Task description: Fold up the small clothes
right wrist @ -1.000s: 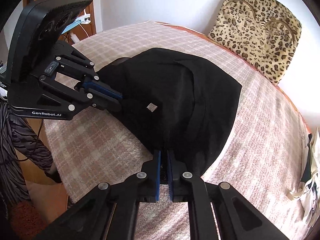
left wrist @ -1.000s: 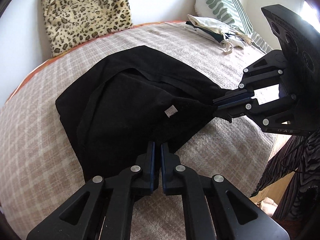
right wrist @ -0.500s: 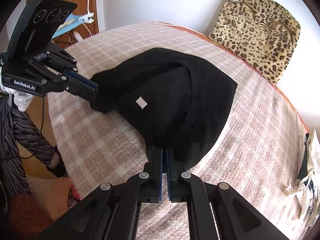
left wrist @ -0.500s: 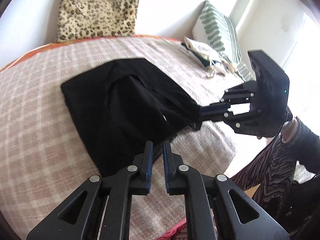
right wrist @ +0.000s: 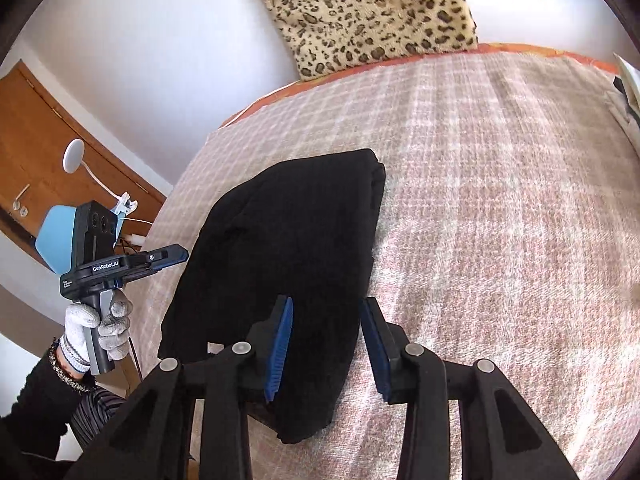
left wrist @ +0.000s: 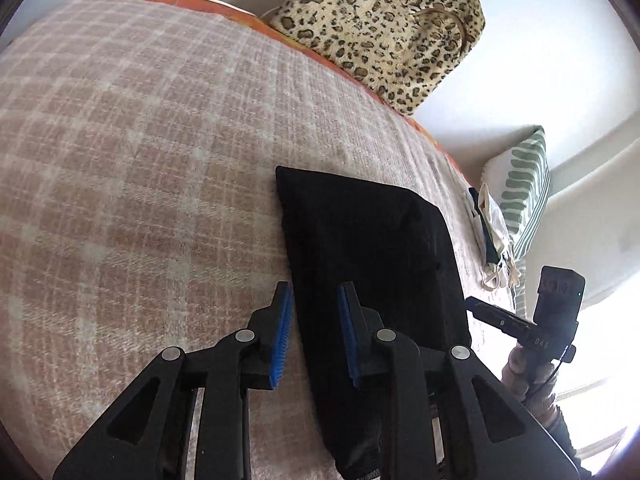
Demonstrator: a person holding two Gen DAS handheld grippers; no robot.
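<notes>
A black garment point(left wrist: 372, 264) lies folded into a long narrow shape on the checked bed cover; it also shows in the right wrist view point(right wrist: 288, 264). My left gripper point(left wrist: 314, 330) is open, its blue pads straddling the garment's left edge at the near end, holding nothing. My right gripper point(right wrist: 328, 344) is open above the garment's near right edge, holding nothing. The right gripper also appears in the left wrist view point(left wrist: 520, 320), past the garment's right side. The left gripper appears in the right wrist view point(right wrist: 120, 264), left of the garment.
A leopard-print cushion point(left wrist: 384, 28) leans on the wall at the back of the bed. A green striped pillow point(left wrist: 524, 192) and a pile of light clothes point(left wrist: 494, 240) lie at the far right. A wooden door point(right wrist: 48, 168) and a lamp point(right wrist: 74, 160) stand left of the bed.
Both grippers have let go of the black garment and opened. The garment now lies flat in a narrower folded shape. Both grippers have pulled back from it.
</notes>
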